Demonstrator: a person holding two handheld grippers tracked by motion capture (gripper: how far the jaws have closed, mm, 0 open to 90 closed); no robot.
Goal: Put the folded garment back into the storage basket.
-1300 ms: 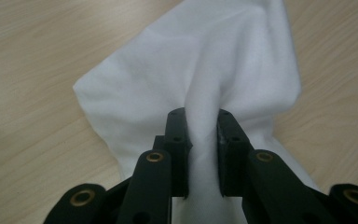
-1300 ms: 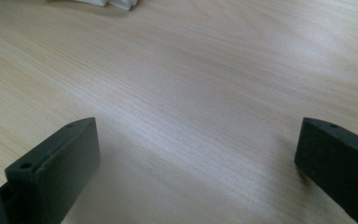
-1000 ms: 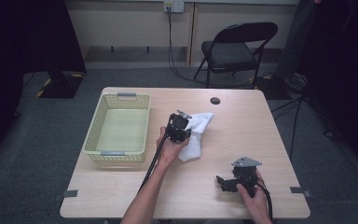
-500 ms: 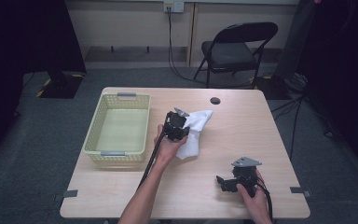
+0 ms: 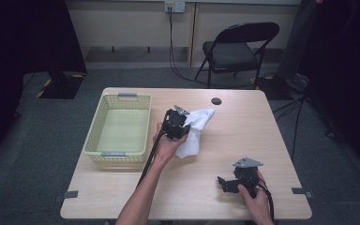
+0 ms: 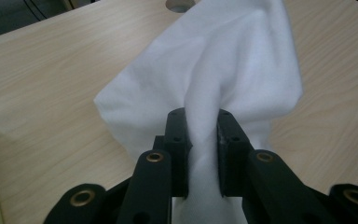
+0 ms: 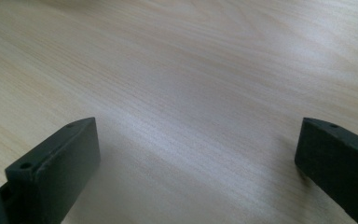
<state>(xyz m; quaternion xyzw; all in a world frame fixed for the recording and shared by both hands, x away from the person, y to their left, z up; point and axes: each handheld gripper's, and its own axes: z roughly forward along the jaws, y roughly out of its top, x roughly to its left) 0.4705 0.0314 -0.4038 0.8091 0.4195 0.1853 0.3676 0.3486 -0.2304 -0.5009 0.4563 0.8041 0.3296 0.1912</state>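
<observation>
A white cloth (image 5: 196, 129) lies bunched near the middle of the wooden table (image 5: 272, 140). My left gripper (image 5: 180, 125) is shut on a fold of it; in the left gripper view the white cloth (image 6: 223, 79) is pinched between the two black jaws of the left gripper (image 6: 203, 140) and rises ahead of them. My right gripper (image 5: 225, 183) rests low near the table's front right, held in a hand. In the right gripper view the right gripper (image 7: 196, 163) stands open, with bare wood between its jaws.
A pale yellow-green plastic basket (image 5: 96, 140) stands at the table's left with nothing in it. A round cable hole (image 5: 216, 101) sits at the far edge. Behind the table a black folding chair (image 5: 236, 49) stands on the grey floor.
The left gripper and the cloth have shifted only slightly. The right gripper has stayed where it was.
</observation>
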